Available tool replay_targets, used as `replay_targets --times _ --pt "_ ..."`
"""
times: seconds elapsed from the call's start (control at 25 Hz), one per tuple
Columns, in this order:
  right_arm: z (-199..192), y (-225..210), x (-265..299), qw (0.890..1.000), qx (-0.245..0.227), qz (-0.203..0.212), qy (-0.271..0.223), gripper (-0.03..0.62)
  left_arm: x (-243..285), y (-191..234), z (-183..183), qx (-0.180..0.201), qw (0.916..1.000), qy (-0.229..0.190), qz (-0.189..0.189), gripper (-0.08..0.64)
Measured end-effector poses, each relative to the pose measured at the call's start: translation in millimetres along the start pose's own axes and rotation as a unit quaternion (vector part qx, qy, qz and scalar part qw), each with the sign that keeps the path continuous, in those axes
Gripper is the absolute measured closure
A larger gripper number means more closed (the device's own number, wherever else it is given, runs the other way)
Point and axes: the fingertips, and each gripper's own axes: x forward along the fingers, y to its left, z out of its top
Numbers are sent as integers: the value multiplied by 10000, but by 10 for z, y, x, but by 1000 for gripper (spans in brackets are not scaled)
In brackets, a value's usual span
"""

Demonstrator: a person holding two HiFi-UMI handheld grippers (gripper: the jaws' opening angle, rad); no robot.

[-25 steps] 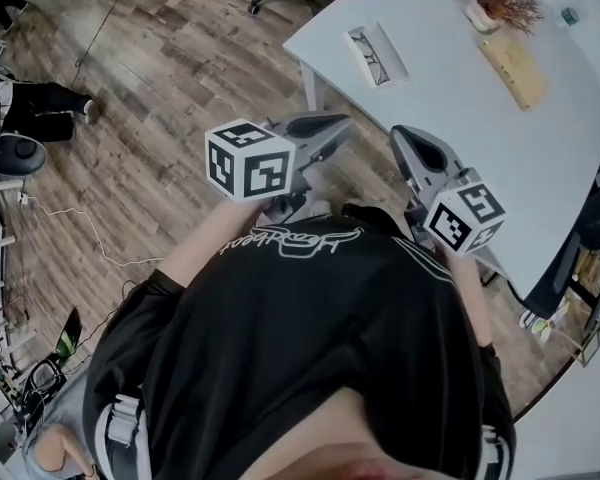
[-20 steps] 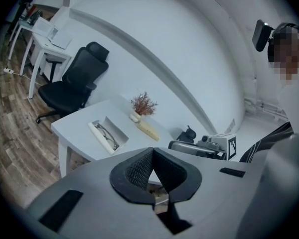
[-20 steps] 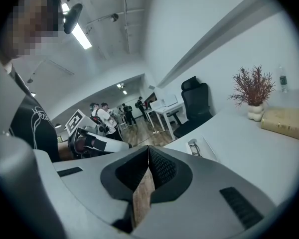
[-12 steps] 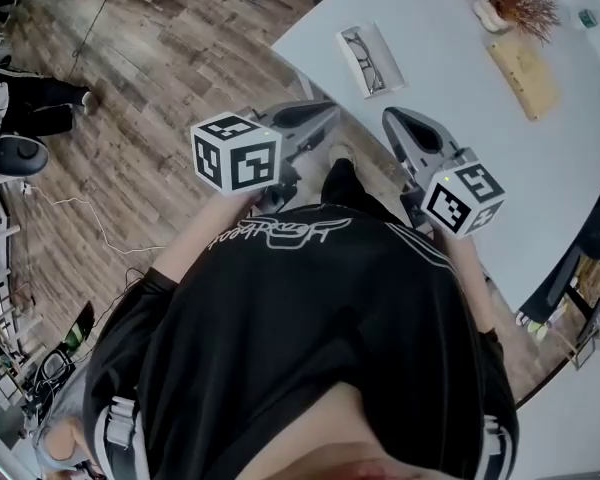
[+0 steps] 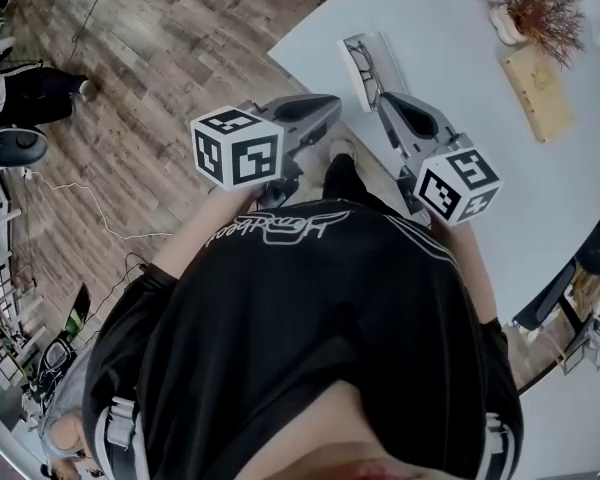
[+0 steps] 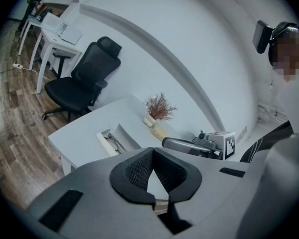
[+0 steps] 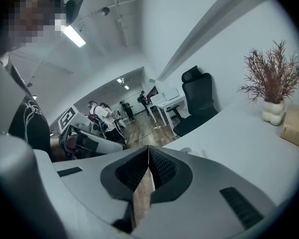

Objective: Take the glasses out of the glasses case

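An open white glasses case (image 5: 375, 63) lies near the table's near corner, with dark-framed glasses (image 5: 360, 60) inside. In the left gripper view the case (image 6: 120, 137) and the glasses (image 6: 113, 142) sit ahead and to the left of my jaws. My left gripper (image 5: 332, 104) hangs over the floor just short of the table edge, shut and empty. Nothing is held in my right gripper (image 5: 384, 101) either; it is shut, with its tip close beside the case's near end. Both pairs of jaws meet at their tips (image 6: 153, 150) (image 7: 148, 149).
The pale table (image 5: 460, 118) also carries a dried plant in a white vase (image 5: 535, 3) and a wooden box (image 5: 537, 88) at its far side. A black office chair (image 6: 84, 81) stands behind the table. Wood floor (image 5: 140, 118) lies to the left; people stand in the distance (image 7: 102, 114).
The person has stepped closer to the table. Both grippers moved forward, and the right gripper's tip now reaches the case's near end. Both stayed shut.
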Motion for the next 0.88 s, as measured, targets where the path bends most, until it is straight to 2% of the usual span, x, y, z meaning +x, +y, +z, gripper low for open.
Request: replay_targets --times 0.52,0.88 --pt "-438 -316 508 9952 -424 -217 856 581 44 271 -5 -275 9995 32 143 554" --pt "-682 -585 652 9825 -838 -824 1448 581 1 396 -43 -391 9990 22 212 552"
